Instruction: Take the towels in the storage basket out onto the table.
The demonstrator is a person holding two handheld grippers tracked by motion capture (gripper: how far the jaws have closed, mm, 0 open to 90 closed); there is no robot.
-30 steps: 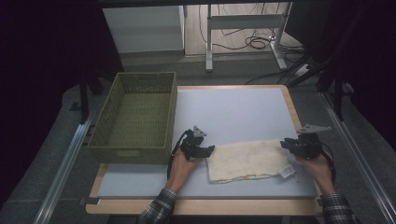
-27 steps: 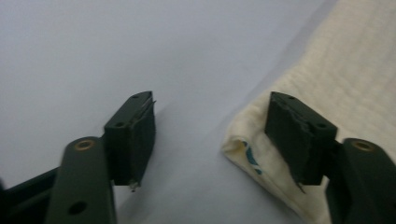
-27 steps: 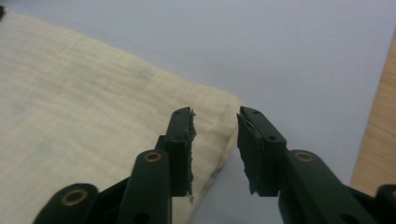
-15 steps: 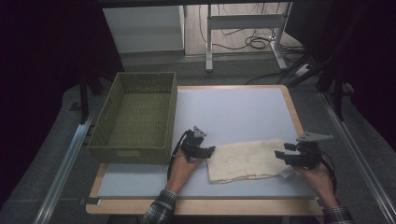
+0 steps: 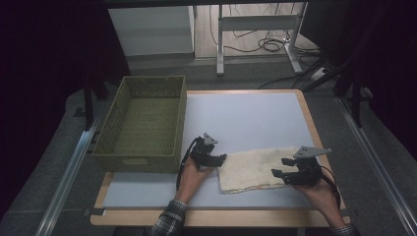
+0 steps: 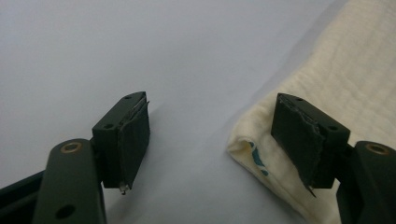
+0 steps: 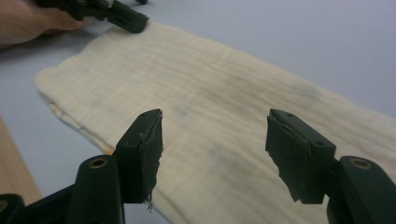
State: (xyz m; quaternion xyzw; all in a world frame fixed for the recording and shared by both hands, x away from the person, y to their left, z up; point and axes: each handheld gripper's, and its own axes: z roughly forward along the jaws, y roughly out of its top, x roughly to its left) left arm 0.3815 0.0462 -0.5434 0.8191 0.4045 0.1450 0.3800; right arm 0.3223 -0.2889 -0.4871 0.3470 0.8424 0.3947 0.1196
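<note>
A cream, crinkled folded cloth (image 5: 254, 168) lies flat on the table (image 5: 255, 118)

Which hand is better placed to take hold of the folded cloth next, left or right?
Probably left: the left gripper stands open at the cream cloth corner, one pad beside the folded edge. The right gripper hovers open above its flat middle.

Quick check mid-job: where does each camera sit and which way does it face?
High view: above the near edge, facing forward and down on table, basket, folded cloth; both forearms show.
Left gripper view: on the left hand-held gripper, jaws apart at the cloth's corner.
Right gripper view: on the right hand-held gripper, over the cloth.
All share the cloth.
</note>
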